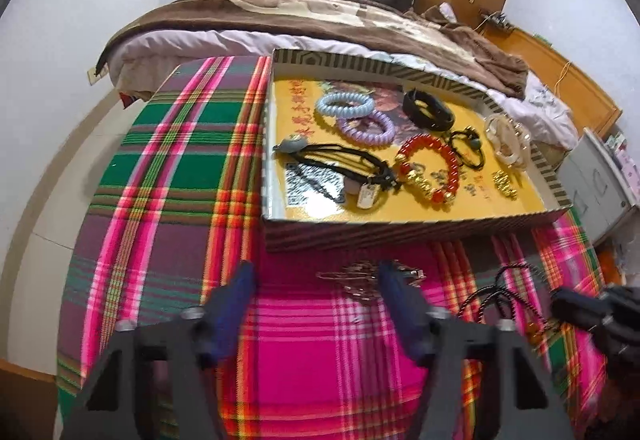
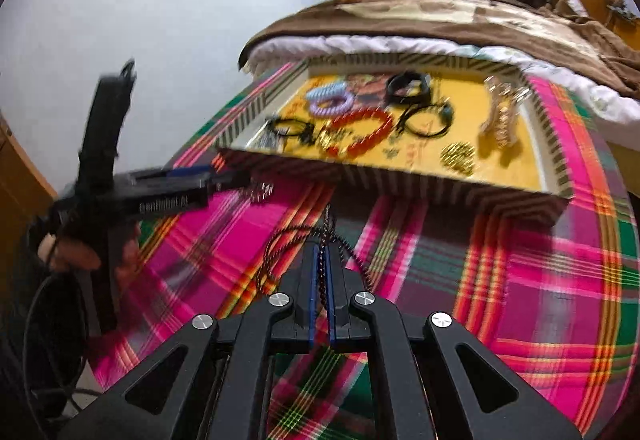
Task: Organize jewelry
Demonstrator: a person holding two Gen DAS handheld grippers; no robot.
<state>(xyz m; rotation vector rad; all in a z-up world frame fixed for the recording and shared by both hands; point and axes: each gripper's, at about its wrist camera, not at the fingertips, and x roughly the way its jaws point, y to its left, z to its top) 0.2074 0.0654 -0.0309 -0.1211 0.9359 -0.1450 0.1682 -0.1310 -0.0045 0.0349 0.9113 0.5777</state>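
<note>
Between right gripper (image 2: 321, 260) jaws, beaded cord (image 2: 276, 252) runs lengthwise.

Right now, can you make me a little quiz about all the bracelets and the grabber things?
1. True or false: the red bead bracelet lies inside the striped box.
2. What is the right gripper pinching? A) the dark beaded cord B) a purple coil band C) nothing
3. Fill in: the silver chain lies on the plaid ____ in front of the box, by the left gripper.

Key: 1 true. 2 A: its jaws are closed on the cord. 3 cloth; the left jaws stand apart with nothing between them.
</note>
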